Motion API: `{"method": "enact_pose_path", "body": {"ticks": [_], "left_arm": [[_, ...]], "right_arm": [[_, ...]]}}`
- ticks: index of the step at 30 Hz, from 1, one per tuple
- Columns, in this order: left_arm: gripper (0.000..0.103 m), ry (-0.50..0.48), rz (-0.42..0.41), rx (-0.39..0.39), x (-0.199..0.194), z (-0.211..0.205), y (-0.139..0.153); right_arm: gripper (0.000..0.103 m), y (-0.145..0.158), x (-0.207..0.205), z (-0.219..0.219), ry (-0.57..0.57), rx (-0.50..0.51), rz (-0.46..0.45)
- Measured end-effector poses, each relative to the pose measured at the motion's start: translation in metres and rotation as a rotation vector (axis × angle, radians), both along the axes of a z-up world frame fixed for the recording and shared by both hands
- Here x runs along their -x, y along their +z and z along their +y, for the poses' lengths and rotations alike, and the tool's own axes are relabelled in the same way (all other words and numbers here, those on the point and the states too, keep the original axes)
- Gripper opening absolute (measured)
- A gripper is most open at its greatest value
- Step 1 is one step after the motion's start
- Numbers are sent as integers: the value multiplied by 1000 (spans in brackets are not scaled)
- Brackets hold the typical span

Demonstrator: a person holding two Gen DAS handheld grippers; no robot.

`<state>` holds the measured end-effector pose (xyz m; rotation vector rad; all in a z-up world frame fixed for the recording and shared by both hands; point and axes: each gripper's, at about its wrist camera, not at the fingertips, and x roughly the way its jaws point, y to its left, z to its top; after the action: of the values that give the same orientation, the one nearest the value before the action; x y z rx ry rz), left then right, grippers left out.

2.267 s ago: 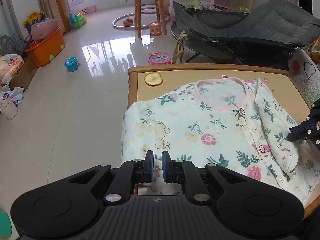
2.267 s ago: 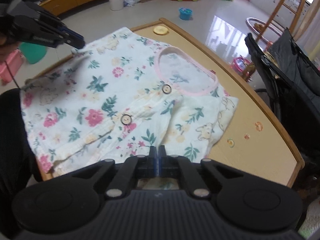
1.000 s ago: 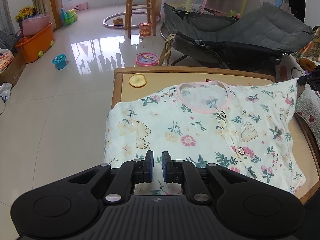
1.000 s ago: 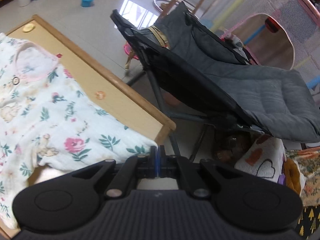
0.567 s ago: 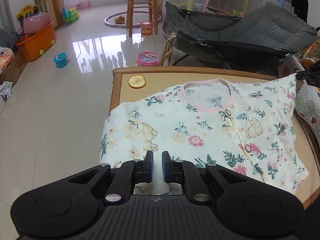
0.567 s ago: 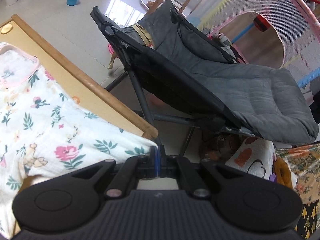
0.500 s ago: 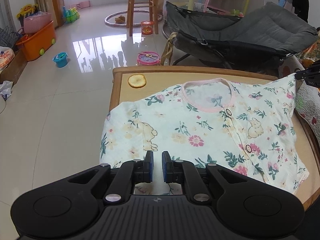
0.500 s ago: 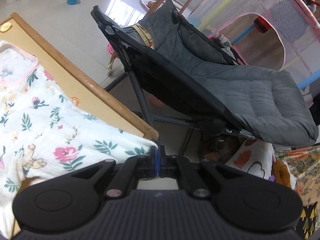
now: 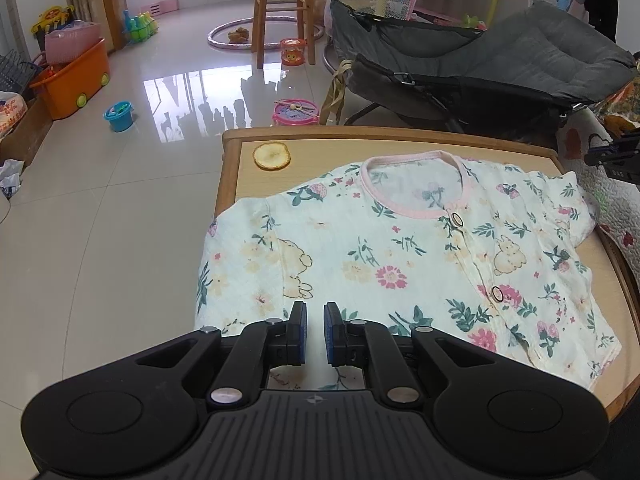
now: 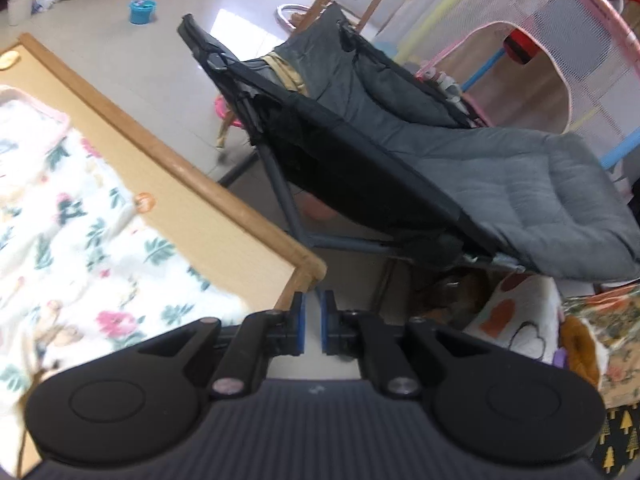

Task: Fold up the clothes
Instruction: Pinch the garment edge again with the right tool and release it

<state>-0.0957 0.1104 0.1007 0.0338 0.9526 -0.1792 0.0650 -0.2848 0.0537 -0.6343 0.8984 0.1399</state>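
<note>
I am seeing the shirt (image 9: 400, 256) lying flat, front up, across the table (image 9: 320, 140), collar at the far edge. My left gripper (image 9: 315, 338) is hovering slightly open over its near hem, the closer one. My right gripper (image 10: 311, 326), empty and slightly open, is hanging beyond the table's corner.

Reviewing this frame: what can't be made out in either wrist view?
- Floral baby shirt: its near hem is hidden behind the left gripper in the left wrist view.
- Right wrist view: the shirt print is motion-blurred.
- Right gripper: only its tip shows at the left view's right edge.
</note>
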Motion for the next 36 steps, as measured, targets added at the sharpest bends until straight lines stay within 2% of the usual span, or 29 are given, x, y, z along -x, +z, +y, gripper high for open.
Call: {"method": "enact_pose_path", "body": {"ticks": [2, 8, 16, 20, 29, 34, 36], "left_arm": [[14, 4, 0, 1, 0, 1, -1], [14, 10, 3, 3, 1, 1, -2], [14, -4, -3, -4, 7, -5, 2], [14, -3, -7, -16, 10, -5, 3], [14, 6, -6, -14, 10, -3, 3], [14, -2, 0, -20, 11, -5, 2], [14, -3, 0, -26, 12, -5, 2]], "right_arm": [[5, 3, 7, -6, 8, -26, 21], [5, 7, 24, -28, -32, -217, 112], [5, -7, 30, -27, -61, -244, 138], [15, -9, 30, -30, -90, -274, 128], [25, -11, 27, -39, -143, -331, 120], [24, -19, 23, -36, -153, -309, 145], [18, -22, 22, -37, -156, -326, 151]]}}
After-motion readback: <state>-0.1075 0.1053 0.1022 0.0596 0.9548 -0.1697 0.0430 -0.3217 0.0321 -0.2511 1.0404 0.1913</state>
